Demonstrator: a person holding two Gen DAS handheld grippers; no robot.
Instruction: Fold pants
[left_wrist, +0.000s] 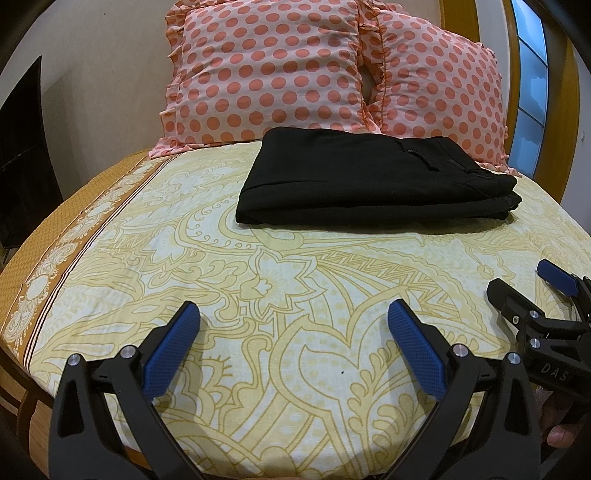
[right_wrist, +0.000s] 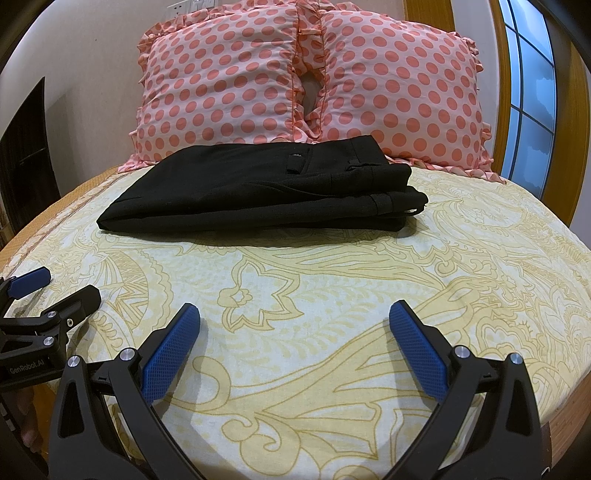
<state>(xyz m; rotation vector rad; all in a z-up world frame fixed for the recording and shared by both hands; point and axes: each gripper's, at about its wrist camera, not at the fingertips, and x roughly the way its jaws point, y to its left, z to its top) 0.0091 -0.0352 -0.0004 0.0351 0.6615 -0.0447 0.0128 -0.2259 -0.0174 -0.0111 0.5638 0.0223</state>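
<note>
Black pants (left_wrist: 373, 177) lie folded in a flat stack on the bed, just in front of the pillows; they also show in the right wrist view (right_wrist: 266, 188), with the waistband and belt loops to the right. My left gripper (left_wrist: 293, 314) is open and empty, low over the sheet well short of the pants. My right gripper (right_wrist: 295, 314) is open and empty too, beside it. The right gripper shows at the right edge of the left wrist view (left_wrist: 524, 284), and the left gripper at the left edge of the right wrist view (right_wrist: 55, 286).
The bed has a yellow patterned sheet (left_wrist: 258, 295) with an orange border on the left. Two pink polka-dot pillows (left_wrist: 269, 74) (right_wrist: 399, 92) stand at the head. A window (right_wrist: 532, 92) is on the right, dark furniture (left_wrist: 22, 147) on the left.
</note>
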